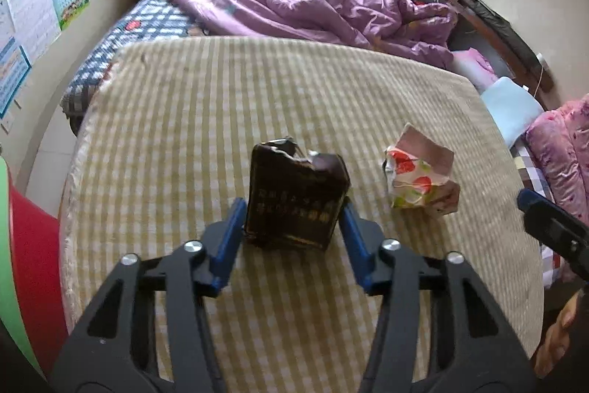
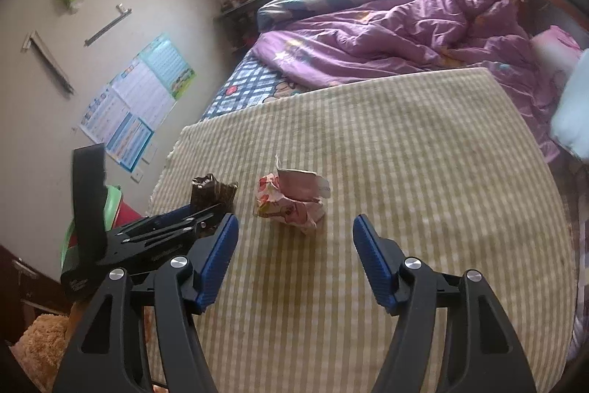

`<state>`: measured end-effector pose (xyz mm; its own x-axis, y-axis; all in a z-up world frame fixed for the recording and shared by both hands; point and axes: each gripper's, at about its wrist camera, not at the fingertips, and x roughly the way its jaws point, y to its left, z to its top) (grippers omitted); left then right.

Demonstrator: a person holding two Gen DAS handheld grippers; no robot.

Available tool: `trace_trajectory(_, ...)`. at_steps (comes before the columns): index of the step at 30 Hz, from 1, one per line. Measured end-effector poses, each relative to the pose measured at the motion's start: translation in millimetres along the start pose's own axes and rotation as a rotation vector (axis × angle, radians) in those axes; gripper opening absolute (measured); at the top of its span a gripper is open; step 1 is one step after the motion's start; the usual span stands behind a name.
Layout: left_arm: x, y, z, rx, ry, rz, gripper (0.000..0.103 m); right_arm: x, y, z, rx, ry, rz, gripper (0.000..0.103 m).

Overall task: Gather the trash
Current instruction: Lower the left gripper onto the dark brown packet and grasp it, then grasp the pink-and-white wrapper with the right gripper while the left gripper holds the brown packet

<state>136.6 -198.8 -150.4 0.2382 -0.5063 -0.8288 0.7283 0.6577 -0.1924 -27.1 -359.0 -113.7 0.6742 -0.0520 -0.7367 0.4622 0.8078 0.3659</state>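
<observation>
A crumpled dark brown carton [image 1: 296, 197] stands on the yellow checked tablecloth [image 1: 228, 105]. My left gripper [image 1: 292, 210] has a blue pad on each side of it and grips it; in the right wrist view the carton [image 2: 213, 194] shows between that gripper's fingers. A crumpled pink strawberry-print carton [image 1: 419, 177] lies to its right. My right gripper [image 2: 294, 227] is open and empty, just short of the pink carton [image 2: 291, 201]. Its tip shows at the left wrist view's right edge [image 1: 545, 220].
A red and green bin [image 1: 25, 245] stands by the table's left edge, also in the right wrist view [image 2: 114, 212]. Beyond the table is a bed with a purple quilt [image 1: 313, 6]. Posters [image 2: 136, 102] hang on the left wall.
</observation>
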Motion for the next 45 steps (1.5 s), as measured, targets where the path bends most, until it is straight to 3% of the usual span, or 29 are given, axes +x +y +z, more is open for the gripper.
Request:
trace_trajectory(10, -70, 12, -23, -0.034, -0.11, 0.066, 0.045, 32, 14, 9, -0.045, 0.045, 0.039, 0.078)
trace_trajectory(18, -130, 51, -64, -0.207, -0.176, 0.135, 0.045, 55, 25, 15, -0.062, 0.047, 0.01, 0.078)
trace_trajectory(24, -142, 71, -78, -0.269, -0.174, 0.177, 0.045, 69, 23, 14, -0.04, 0.079, -0.024, 0.078)
trace_trajectory(25, -144, 72, -79, -0.272, -0.175, 0.172, 0.045, 71, 24, 13, -0.044, 0.088, -0.038, 0.077)
trace_trajectory(28, -147, 76, -83, -0.264, -0.177, 0.174, 0.045, 72, 26, 11, -0.035, 0.101, -0.048, 0.055)
trace_trajectory(35, -161, 76, -85, -0.239, -0.209, 0.159, 0.045, 55, 38, 5, -0.023, 0.061, -0.04, 0.054)
trace_trajectory(36, -163, 77, -85, -0.236, -0.212, 0.158, 0.045, 49, 42, 3, -0.021, 0.053, -0.033, 0.05)
trace_trajectory(37, -163, 77, -84, -0.234, -0.214, 0.156, 0.045, 44, 46, 2, -0.023, 0.046, -0.031, 0.031)
trace_trajectory(45, -180, 80, -80, -0.208, -0.261, 0.134, 0.045, 17, 87, -14, -0.104, 0.013, -0.009, 0.023)
